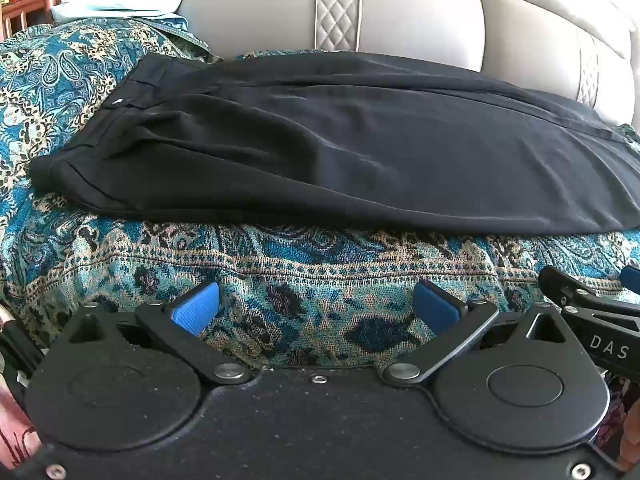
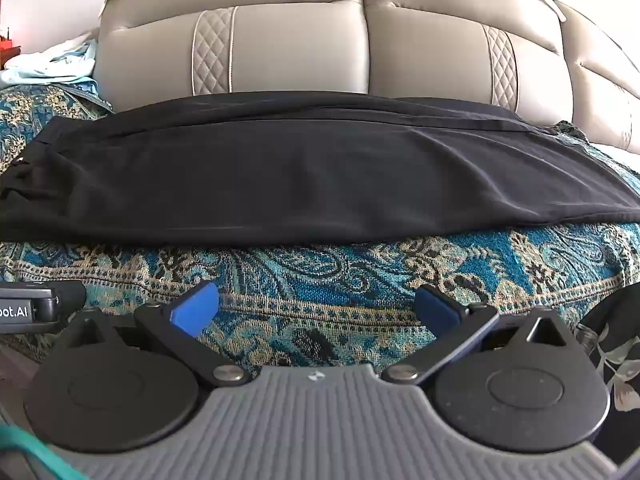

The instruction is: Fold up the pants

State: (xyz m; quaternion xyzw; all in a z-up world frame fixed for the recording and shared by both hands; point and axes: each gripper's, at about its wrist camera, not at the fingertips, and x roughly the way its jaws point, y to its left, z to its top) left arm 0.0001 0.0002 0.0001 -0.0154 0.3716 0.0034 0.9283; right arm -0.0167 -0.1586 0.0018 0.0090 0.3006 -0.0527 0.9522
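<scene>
Here the black pants (image 1: 340, 140) lie flat along a sofa seat, on top of a blue patterned throw (image 1: 280, 280). They already look folded once the long way, one leg on the other. The waist, with its small silver button (image 1: 117, 101), is at the left end, and the legs run off to the right. The near edge of the pants sits a little back from the front edge of the seat.

The left hand-held gripper (image 1: 316, 306) hangs over the throw just in front of the pants. Its blue pads (image 1: 196, 308) are spread wide, with nothing between them. The right hand-held gripper (image 2: 316, 308) is just beside it, also spread wide and empty, over the throw too. Neither one touches the pants.

To do this step well, I think each one should go to an end of the pants: the left to the waist, the right to the leg ends. Each should pinch both layers together, so the cloth does not slide apart. Then lift one end, lay it over the other, and line up the edges.

Behind the pants stands the grey sofa back (image 2: 300, 48). A pale blue cloth (image 1: 132, 0) is heaped at the far left. Nothing lies on the pants, but the soft throw could bunch up and get pinched by mistake.
</scene>
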